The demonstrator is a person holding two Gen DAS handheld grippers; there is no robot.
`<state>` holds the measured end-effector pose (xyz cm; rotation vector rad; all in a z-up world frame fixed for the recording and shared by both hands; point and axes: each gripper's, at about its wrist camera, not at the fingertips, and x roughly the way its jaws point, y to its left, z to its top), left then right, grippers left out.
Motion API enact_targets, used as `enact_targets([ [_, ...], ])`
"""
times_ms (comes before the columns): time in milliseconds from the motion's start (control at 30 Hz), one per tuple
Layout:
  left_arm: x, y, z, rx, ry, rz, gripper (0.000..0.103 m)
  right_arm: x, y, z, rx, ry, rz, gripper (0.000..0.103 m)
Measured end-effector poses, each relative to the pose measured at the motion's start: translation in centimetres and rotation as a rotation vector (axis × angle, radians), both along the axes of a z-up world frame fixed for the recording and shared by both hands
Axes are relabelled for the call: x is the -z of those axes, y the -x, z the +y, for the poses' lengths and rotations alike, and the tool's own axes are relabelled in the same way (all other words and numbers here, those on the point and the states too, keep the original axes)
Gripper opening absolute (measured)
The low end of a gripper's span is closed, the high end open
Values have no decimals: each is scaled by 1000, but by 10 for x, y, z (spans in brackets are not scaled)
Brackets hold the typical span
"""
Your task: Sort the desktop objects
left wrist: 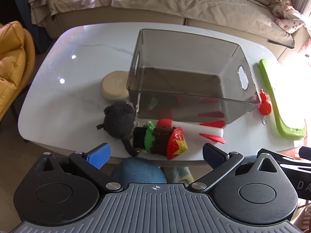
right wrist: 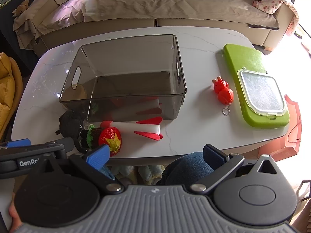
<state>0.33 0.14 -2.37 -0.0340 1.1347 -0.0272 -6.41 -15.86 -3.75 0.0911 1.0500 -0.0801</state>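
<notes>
A smoky clear bin (left wrist: 186, 71) (right wrist: 124, 77) stands empty on the white marble table (left wrist: 68, 68) (right wrist: 204, 132). In front of it lie a black knitted doll (left wrist: 118, 120) (right wrist: 71, 123), a crocheted figure with a red star hat (left wrist: 161, 140) (right wrist: 109, 138), and a white foam rocket with red fins (left wrist: 202, 129) (right wrist: 143, 129). A red crab keychain (left wrist: 264, 104) (right wrist: 223, 92) lies right of the bin. A beige round puck (left wrist: 114, 86) sits left of it. My left gripper (left wrist: 155, 155) hangs open near the front edge, above the figure. My right gripper (right wrist: 155, 155) is open too, nothing between its fingers.
A green board (right wrist: 250, 73) (left wrist: 279, 104) with a clear lid (right wrist: 260, 93) lies at the table's right end. A covered sofa (right wrist: 155, 3) runs behind the table, a yellow cushion (left wrist: 11, 62) at left. A person's blue-clad knees (left wrist: 138, 169) (right wrist: 186, 167) sit under the front edge.
</notes>
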Motion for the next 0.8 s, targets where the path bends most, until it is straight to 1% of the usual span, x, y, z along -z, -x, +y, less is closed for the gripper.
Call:
enact_targets([
  [400, 3, -1, 0, 1, 2, 9, 103, 2, -2, 1, 1, 2, 7, 103],
  [567, 16, -8, 5, -1, 26, 30, 103, 5, -4, 0, 1, 5, 11, 103],
  [700, 45, -21, 27, -15, 96, 46, 103, 8, -6, 0, -10, 0, -6, 103],
  [733, 54, -25, 38, -37, 136, 50, 103, 8, -6, -1, -11, -1, -20, 103],
  [800, 72, -31, 60, -81, 220, 57, 103, 8, -3, -2, -2, -1, -93, 103],
])
